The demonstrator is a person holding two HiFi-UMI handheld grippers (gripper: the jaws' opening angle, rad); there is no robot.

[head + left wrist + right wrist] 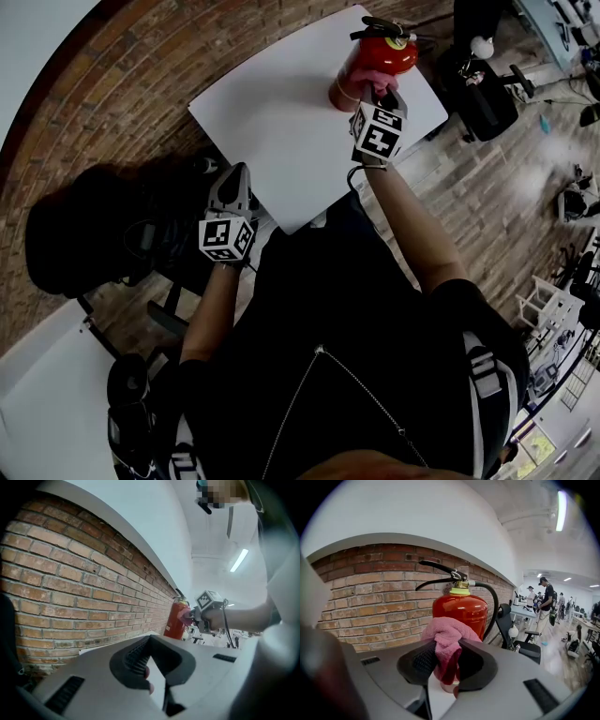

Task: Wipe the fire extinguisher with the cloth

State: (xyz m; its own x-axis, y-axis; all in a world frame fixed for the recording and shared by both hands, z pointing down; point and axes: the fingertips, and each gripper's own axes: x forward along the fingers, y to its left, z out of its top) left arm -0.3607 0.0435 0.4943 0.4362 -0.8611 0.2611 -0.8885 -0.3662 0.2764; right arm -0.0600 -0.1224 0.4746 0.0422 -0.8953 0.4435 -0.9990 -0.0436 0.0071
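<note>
**A:** Where's the fire extinguisher [382,56]?

**B:** Upright at the tabletop's [281,131] far corner. The right hand-held gripper [446,657] pinches the pink cloth [447,634] against its side.

**A:** And the left hand-held gripper [150,641]?

**B:** Closed on nothing, by the near-left edge. The cloth is soft. The cylinder looks heavy and slick, so steady it at the neck.

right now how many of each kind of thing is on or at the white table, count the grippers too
fire extinguisher: 1
pink cloth: 1, held in the right gripper
grippers: 2, the left gripper shut with nothing in it and the right gripper
white table: 1
total: 5
</note>
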